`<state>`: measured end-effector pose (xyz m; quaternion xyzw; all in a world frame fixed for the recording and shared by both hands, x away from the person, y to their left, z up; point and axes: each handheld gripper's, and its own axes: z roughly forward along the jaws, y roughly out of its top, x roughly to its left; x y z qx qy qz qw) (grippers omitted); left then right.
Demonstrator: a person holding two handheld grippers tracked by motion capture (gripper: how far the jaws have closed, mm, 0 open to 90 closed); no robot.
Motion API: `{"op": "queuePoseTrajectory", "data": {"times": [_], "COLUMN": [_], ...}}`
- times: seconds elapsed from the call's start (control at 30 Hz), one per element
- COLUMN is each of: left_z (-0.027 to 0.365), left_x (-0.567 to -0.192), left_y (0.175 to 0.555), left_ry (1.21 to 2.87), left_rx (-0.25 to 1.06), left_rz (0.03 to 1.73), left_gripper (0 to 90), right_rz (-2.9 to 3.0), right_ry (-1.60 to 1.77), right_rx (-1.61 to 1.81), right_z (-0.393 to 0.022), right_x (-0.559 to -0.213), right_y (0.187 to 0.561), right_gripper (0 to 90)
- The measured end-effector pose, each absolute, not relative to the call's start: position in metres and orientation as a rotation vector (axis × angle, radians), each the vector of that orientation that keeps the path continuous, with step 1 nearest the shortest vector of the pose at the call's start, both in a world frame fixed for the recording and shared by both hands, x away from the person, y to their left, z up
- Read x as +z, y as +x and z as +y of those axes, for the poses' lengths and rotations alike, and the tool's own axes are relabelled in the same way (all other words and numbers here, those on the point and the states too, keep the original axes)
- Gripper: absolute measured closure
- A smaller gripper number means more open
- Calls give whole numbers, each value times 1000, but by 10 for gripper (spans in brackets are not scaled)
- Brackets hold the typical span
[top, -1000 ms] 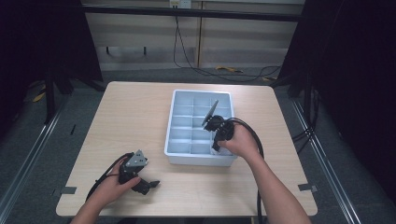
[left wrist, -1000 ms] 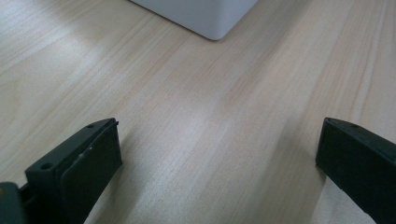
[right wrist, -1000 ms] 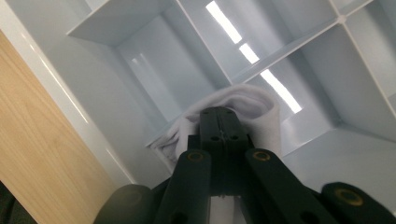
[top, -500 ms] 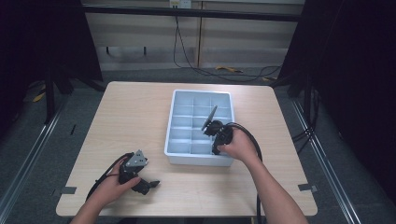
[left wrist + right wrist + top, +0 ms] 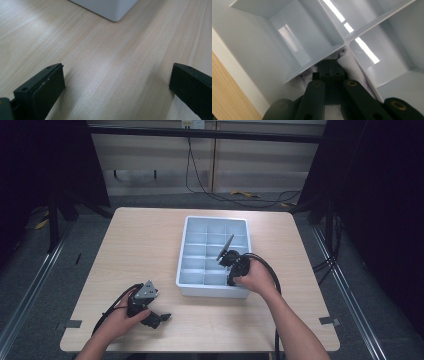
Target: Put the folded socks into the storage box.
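A pale blue-white divided tray [image 5: 182,270] stands right of the table's middle. My right gripper [image 5: 231,279] dips into a front compartment of it, on the tray's right side. In the right gripper view its jaws [image 5: 331,71] are pressed together on a soft white cloth [image 5: 352,67] tucked under a divider of the tray [image 5: 287,42]. My left gripper [image 5: 159,318] rests low on the wood near the front left, its jaws [image 5: 117,75] wide apart with bare table between them. The tray's corner [image 5: 110,8] lies ahead of it.
The other compartments I can see in the tray hold nothing. Cables trail from both grippers toward the table's front edge [image 5: 200,351]. Bare light wood [image 5: 140,245] stretches left of the tray. Dark frame posts and floor cables lie beyond the table.
My right gripper has slid slightly toward the tray's front row and sunk lower into it. The left gripper has stayed put.
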<state>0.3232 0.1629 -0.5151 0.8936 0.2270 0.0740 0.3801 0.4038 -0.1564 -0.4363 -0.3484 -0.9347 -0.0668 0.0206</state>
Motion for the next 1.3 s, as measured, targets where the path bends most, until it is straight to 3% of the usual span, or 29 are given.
{"op": "queuePoseTrajectory", "data": {"times": [0.2,0.8,1.3], "left_z": [163,163,163], "left_x": [-515,-515,-515], "left_y": [323,323,323], "left_ry": [2282,2273,2281], "left_rx": [188,191,189], "left_rz": [576,582,580], "left_gripper": [0,0,0], "right_rz": [-2880,-2904,-2859], "right_ry": [-1085,-1203,-1285], "right_rx": [-200,-395,-462], "right_z": [-156,-195,-229], "right_x": [-428,-369,-364], "right_y": [403,386,374], "right_gripper": [900,451,256]}}
